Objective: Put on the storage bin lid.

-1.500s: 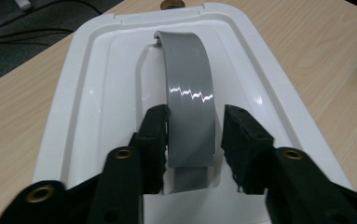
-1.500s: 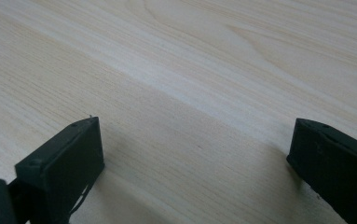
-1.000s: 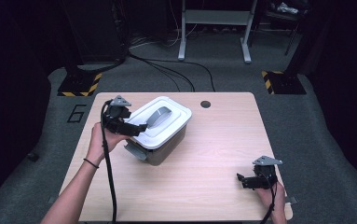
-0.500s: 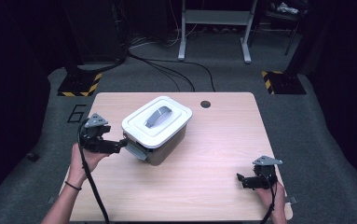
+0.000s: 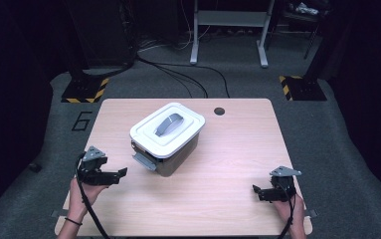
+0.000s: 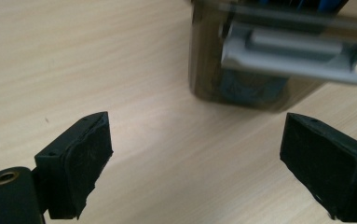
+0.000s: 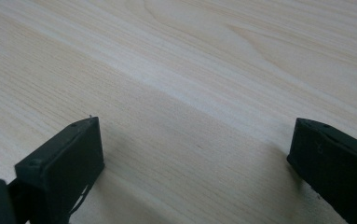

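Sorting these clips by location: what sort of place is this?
Probably a lab or recording studio: dark surrounds, a wooden table on grey carpet, hazard-striped stand bases, floor cables.

The storage box (image 6: pixel 278 56) is cut off by the left gripper view's top edge (its grey latch (image 6: pixel 297 53) blurred).

The dark plastic box with a white handled lid (image 5: pixel 167 137) stands mid-table on the pale wooden table (image 5: pixel 238 149), between the left gripper (image 5: pixel 121 173) and the right gripper (image 5: pixel 256 189), both nearer the person.

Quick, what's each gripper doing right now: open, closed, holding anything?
Left gripper: open, holding nothing, jaws just widened.
Right gripper: open, holding nothing.
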Tool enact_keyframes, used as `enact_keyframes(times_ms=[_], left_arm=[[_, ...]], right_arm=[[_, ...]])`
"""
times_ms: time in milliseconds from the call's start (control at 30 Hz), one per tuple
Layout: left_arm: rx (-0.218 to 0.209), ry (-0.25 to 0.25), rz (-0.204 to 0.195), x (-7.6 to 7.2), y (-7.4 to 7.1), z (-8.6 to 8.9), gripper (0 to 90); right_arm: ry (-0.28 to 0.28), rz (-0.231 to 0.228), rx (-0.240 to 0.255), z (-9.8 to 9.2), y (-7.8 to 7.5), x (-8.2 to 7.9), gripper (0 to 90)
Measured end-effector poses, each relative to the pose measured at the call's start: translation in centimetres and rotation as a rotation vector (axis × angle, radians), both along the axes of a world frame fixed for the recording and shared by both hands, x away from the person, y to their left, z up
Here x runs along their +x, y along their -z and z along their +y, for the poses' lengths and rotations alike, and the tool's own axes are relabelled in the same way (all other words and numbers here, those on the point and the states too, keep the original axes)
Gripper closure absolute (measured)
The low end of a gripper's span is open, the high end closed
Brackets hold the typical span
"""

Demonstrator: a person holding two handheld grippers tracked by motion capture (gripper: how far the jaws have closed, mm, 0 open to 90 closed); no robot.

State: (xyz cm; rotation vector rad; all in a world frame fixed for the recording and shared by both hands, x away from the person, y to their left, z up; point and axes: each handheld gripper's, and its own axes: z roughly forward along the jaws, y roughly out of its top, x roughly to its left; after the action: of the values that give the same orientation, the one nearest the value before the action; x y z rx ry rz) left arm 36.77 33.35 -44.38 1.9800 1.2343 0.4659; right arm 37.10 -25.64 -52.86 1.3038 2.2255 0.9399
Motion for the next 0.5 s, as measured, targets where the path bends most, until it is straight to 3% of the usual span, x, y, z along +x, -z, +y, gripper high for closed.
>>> enact_keyframes(times_ms=[67, 167, 200, 367, 500], left_arm=[[0.013, -0.016, 0.023, -0.2, 1.6, 0.4, 8.9], [0.038, -0.031, 0.021, -0.4, 2.5, 0.6, 8.8], [0.047, -0.045, 0.037, -0.7, 3.6, 0.9, 8.8], [0.056, -0.069, 0.057, -1.0, 5.5, 1.3, 8.4], [0.067, -0.112, 0.044, -1.4, 7.1, 1.6, 7.3]], right_arm=[[0.0, 0.0, 0.0, 0.0, 0.0, 0.0, 2.1], [0.0, 0.0, 0.0, 0.0, 0.0, 0.0, 2.1], [0.0, 0.0, 0.0, 0.0, 0.0, 0.0, 2.1], [0.001, -0.001, -0.001, 0.0, 0.0, 0.0, 2.1], [0.0, 0.0, 0.0, 0.0, 0.0, 0.0, 2.1]])
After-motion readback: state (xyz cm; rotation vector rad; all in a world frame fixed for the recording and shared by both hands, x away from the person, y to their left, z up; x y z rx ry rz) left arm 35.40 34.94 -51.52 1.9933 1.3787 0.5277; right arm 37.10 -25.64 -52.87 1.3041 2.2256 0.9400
